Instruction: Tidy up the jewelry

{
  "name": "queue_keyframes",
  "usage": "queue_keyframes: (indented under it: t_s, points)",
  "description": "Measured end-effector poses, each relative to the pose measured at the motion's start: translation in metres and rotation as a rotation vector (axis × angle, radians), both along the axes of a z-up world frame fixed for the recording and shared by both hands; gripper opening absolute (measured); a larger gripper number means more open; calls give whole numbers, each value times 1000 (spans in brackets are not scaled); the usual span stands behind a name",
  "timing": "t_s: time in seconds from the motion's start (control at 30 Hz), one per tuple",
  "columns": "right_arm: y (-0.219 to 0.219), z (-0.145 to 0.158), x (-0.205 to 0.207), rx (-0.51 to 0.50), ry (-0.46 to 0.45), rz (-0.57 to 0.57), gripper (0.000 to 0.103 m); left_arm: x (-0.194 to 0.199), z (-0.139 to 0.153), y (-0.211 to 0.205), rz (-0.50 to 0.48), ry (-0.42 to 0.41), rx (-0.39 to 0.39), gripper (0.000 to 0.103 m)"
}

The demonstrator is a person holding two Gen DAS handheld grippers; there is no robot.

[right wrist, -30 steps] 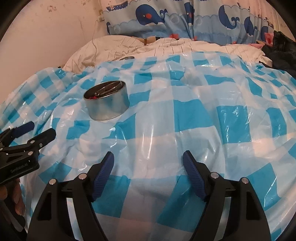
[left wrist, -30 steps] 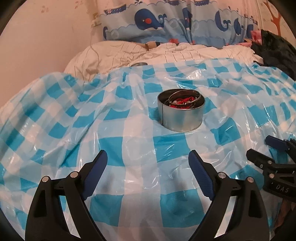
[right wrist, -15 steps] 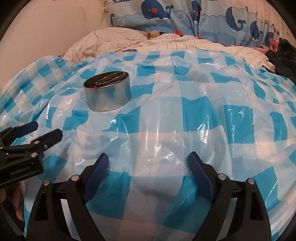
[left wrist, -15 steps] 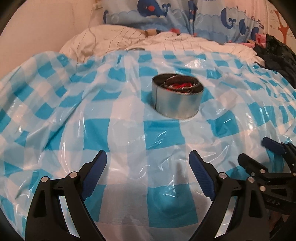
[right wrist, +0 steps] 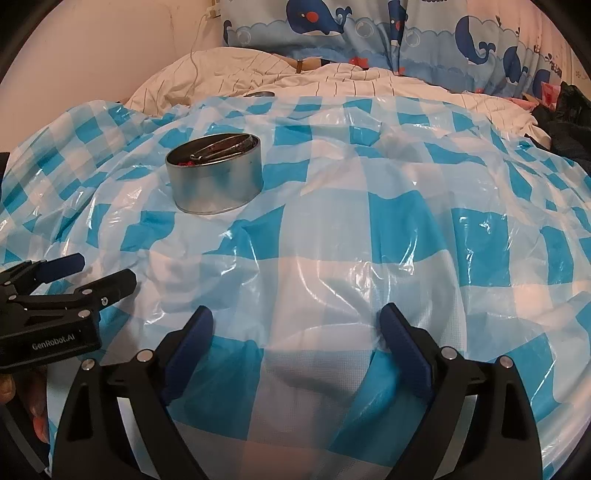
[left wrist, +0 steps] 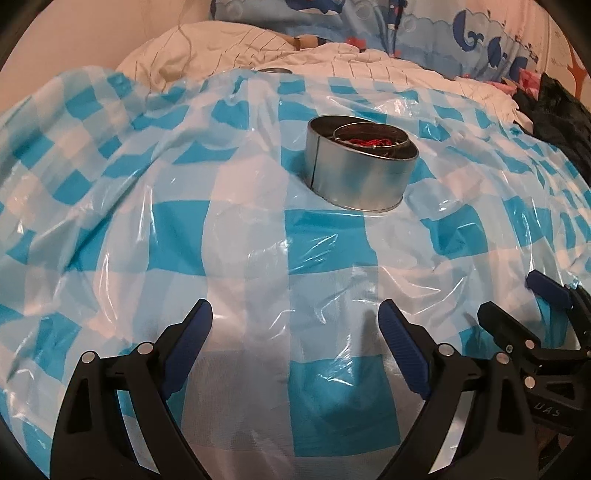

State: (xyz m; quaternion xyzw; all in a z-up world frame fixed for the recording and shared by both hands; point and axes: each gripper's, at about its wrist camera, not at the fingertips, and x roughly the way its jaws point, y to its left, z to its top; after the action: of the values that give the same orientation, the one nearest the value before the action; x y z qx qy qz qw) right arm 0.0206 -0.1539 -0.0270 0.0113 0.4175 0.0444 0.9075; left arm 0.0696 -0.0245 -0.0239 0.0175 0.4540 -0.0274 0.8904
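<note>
A round silver tin [left wrist: 358,177] stands on the blue-and-white checked plastic sheet [left wrist: 177,236]. Inside it lie a silver bangle [left wrist: 402,146] and red cord jewelry [left wrist: 369,141]. My left gripper [left wrist: 295,317] hovers low over the sheet, short of the tin, open and with nothing between its blue pads. In the right wrist view the tin [right wrist: 214,181] sits to the upper left. My right gripper [right wrist: 295,317] is open wide over bare sheet, its jaws still spreading and holding nothing. Each gripper shows in the other's view: the right gripper [left wrist: 513,295], the left gripper [right wrist: 105,267].
The sheet covers a soft, rumpled bed. Behind it lie a white striped quilt [right wrist: 332,81] and whale-print pillows [right wrist: 332,29]. A small metal lid [right wrist: 258,94] rests at the sheet's far edge. Dark cloth [left wrist: 554,114] is heaped at the right. A hand [right wrist: 22,398] holds the left gripper.
The left gripper has sunk and tipped downward, so the tin looks nearer and higher in its view. The right gripper's jaws have spread a little wider; it has hardly shifted.
</note>
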Motion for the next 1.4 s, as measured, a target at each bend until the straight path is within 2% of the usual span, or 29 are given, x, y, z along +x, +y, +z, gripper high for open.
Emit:
queue_keyframes:
  t_s: [0.57,0.7,0.8,0.9,1.13,1.27,1.4]
  points:
    - [-1,1,-1,-19,4,0,91,-5,-3,17,19,0,29,88]
    - [4,-1,2,-42,24,6,96,-2,-8,26,26,31,41,96]
    - [10,-5,4,-97,45,9,96,1,-16,28,15,69,29,96]
    - [16,-7,4,-147,52,16,96,2,-19,29,18,68,18,96]
    - [16,-11,4,-164,71,22,96,2,-23,29,19,71,14,96]
    - [10,-12,5,-140,82,25,96,1,-25,34,23,66,-26,96]
    - [13,-12,4,-140,84,25,96,1,-25,35,23,67,-30,96]
